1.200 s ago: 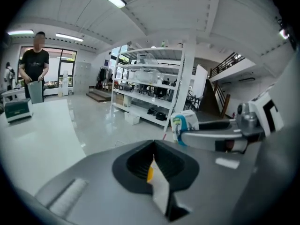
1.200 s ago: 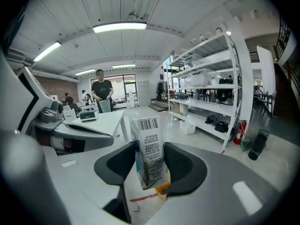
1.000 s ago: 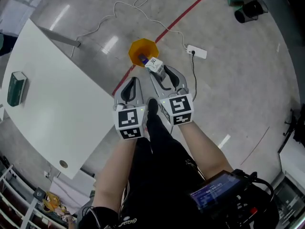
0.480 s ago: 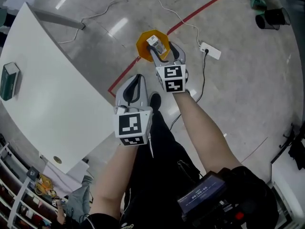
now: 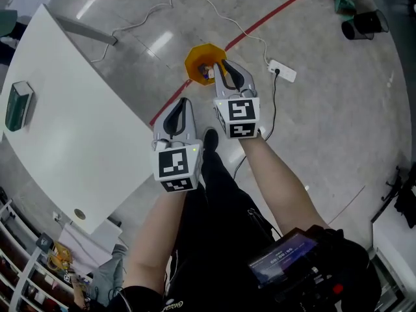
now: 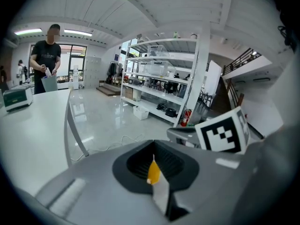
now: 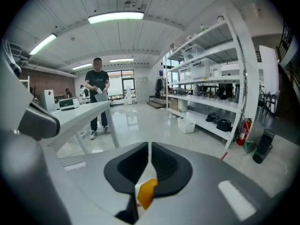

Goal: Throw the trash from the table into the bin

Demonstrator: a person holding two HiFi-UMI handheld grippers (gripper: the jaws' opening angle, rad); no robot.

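Note:
The orange bin stands on the floor beyond the table's corner. Small white and blue trash lies inside it. My right gripper hangs over the bin's rim; its jaws have just been closing and hold nothing. In the right gripper view the jaws leave only a slit, with the orange bin showing below. My left gripper is shut and empty, nearer to me beside the table edge; its own view shows the bin through the slit. A green box lies on the white table.
A white power strip and its cable lie on the floor right of the bin, beside a red floor line. A black bucket stands far right. A person stands at the table's far end. Shelves line the right wall.
The white carton has left the right gripper and dropped into the bin. The right gripper's jaws have come together, and that hand moved out over the bin's rim.

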